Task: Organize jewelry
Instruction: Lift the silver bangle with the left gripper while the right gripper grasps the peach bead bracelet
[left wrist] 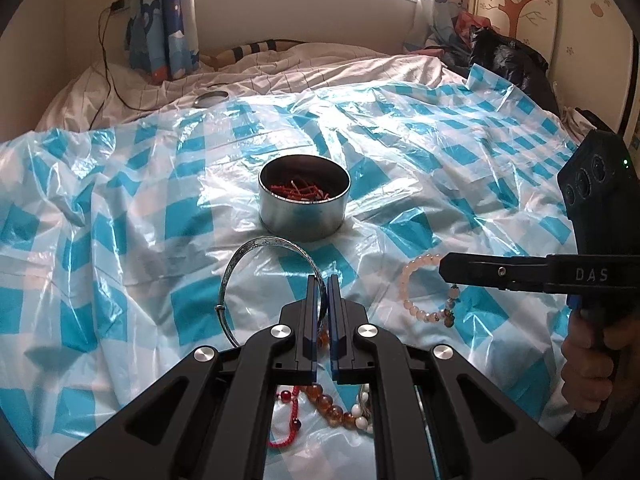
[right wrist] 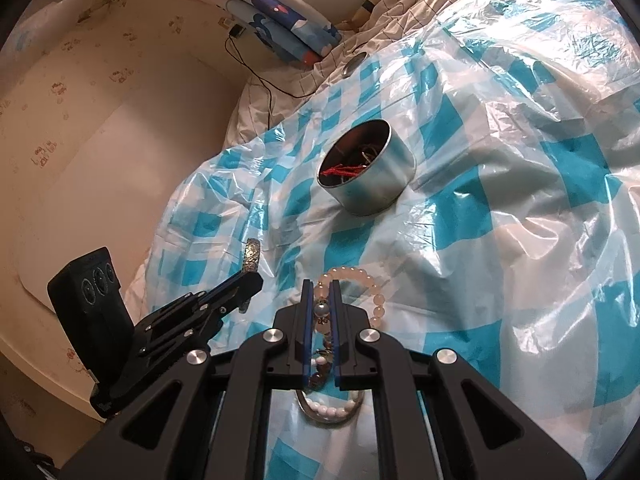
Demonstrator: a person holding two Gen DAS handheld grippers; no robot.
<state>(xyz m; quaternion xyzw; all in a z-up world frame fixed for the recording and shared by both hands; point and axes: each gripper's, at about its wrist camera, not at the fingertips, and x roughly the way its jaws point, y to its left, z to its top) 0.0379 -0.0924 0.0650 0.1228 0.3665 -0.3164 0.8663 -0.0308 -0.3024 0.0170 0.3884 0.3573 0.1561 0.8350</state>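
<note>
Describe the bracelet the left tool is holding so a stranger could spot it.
On the blue-checked plastic sheet, just in front of the round metal tin, the left tool pinches a silver bangle. Unlike the beaded bracelets nearby, it is one rigid, engraved metal hoop.

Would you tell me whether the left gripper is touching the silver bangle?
Touching: the left wrist view shows the left gripper shut on the silver bangle, its band pinched between the fingers.

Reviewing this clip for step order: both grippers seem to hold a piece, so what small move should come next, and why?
Probably carry the left gripper forward over the open tin and release there. It is shut on the silver bangle, held upright off the sheet; the tin sits just ahead, already holding red cord. The right gripper, shut on the pink bead bracelet, can follow.
</note>
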